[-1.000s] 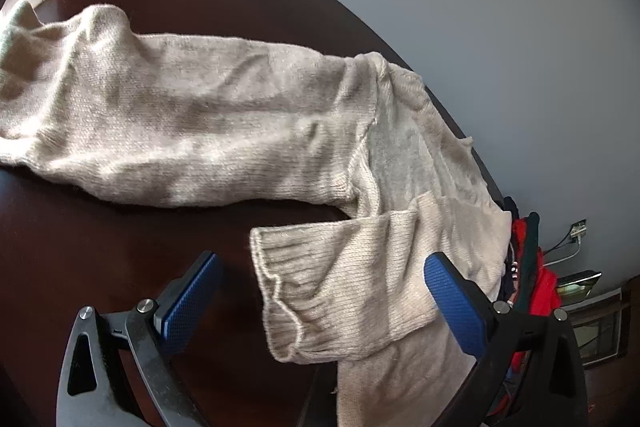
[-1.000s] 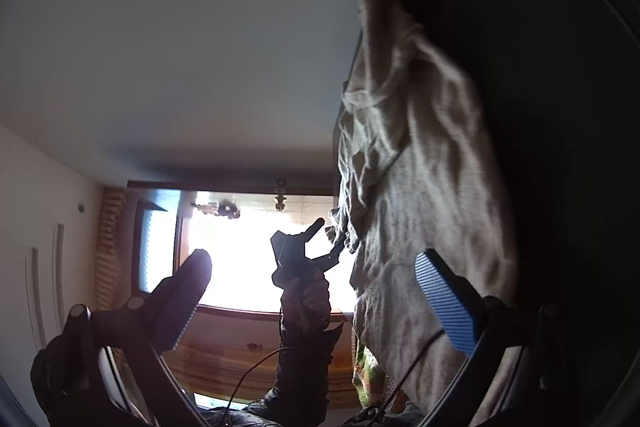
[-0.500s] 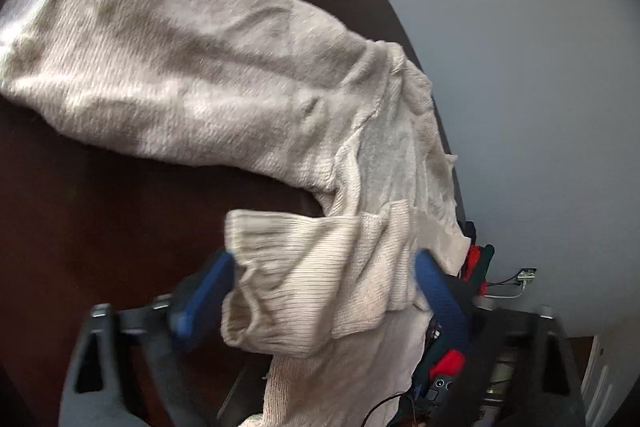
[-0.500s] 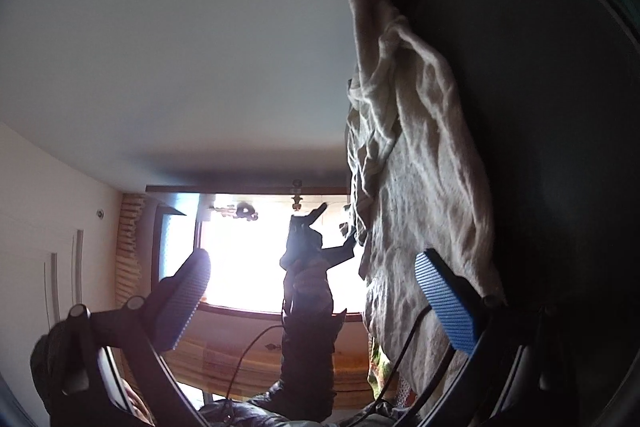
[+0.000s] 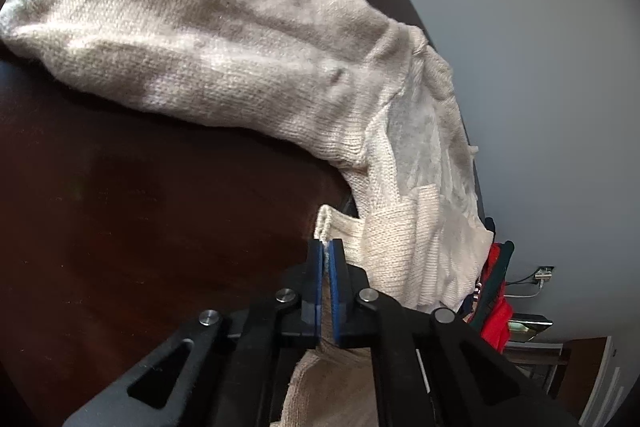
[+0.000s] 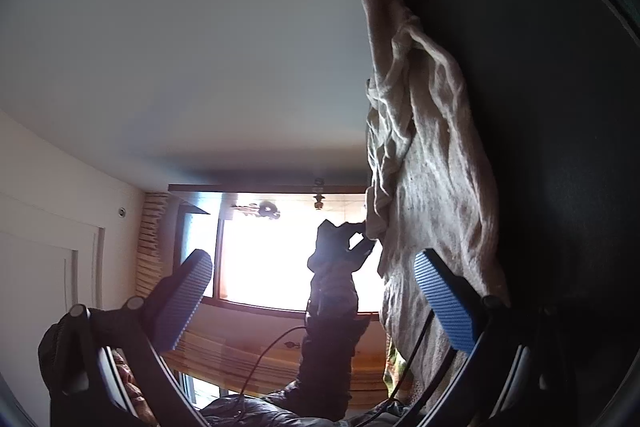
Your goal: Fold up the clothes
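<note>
Left claw pinches sweater cuff on dark desk

The left claw (image 5: 327, 247), its blue pads having just closed, grips the ribbed cuff (image 5: 340, 227) of a beige knit sweater (image 5: 224, 39) sprawled across the desk (image 5: 120, 227), hem spilling over the far edge. The right claw (image 6: 316, 291) gapes wide, holding nothing. Soft, light and stretchy, the knit will likely sag and drag; cuffs, shoulder seams and hem look the surest holds.

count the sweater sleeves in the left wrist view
2: one sleeve lies stretched across the dark table; the other sleeve's cuff is pinched in the left gripper.
</note>
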Demonstrator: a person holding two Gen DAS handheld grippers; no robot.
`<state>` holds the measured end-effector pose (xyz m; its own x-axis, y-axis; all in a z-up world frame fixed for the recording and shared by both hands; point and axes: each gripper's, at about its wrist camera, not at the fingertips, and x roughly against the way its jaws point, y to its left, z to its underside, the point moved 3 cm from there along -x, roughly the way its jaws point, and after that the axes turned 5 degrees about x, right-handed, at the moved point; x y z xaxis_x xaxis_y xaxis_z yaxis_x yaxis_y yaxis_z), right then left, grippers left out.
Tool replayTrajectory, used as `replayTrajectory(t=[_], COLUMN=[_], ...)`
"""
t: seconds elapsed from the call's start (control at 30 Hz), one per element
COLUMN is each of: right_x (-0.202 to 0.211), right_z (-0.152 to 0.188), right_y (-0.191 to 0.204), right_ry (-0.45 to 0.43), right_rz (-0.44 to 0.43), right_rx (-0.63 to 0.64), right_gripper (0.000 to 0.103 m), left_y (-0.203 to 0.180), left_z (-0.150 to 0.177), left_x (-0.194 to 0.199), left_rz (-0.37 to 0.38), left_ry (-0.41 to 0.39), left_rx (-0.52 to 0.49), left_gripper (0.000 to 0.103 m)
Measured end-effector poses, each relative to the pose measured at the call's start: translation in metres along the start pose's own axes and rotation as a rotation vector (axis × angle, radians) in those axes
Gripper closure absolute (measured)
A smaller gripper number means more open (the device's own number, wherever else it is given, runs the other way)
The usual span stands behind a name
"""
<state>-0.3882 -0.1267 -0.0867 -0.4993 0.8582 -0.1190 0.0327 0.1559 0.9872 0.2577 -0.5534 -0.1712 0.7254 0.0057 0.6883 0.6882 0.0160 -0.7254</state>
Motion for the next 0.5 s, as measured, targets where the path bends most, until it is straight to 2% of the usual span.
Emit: replayTrajectory(t=[0.13, 0.2, 0.3, 0.5], right_x=[0.001, 0.000, 0.000, -0.004], right_z=[0.000, 0.000, 0.001, -0.004], right_y=[0.000, 0.000, 0.002, 0.007], right_ry=[-0.007, -0.009, -0.014, -0.053], right_rz=[-0.008, -0.004, 0.011, 0.067], right_rx=[-0.002, 0.000, 0.002, -0.018], right_gripper=[0.000, 0.000, 0.000, 0.000], left_y=[-0.028, -0.055, -0.088, -0.087], left_z=[-0.018, -0.030, -0.042, -0.058], left_x=[0.034, 0.053, 0.064, 0.048], left_rz=[0.133, 0.222, 0.231, 0.225], left_ry=[-0.119, -0.160, -0.202, -0.165], left_rx=[-0.028, -0.085, -0.178, -0.123], left_gripper=[0.101, 0.101, 0.100, 0.100])
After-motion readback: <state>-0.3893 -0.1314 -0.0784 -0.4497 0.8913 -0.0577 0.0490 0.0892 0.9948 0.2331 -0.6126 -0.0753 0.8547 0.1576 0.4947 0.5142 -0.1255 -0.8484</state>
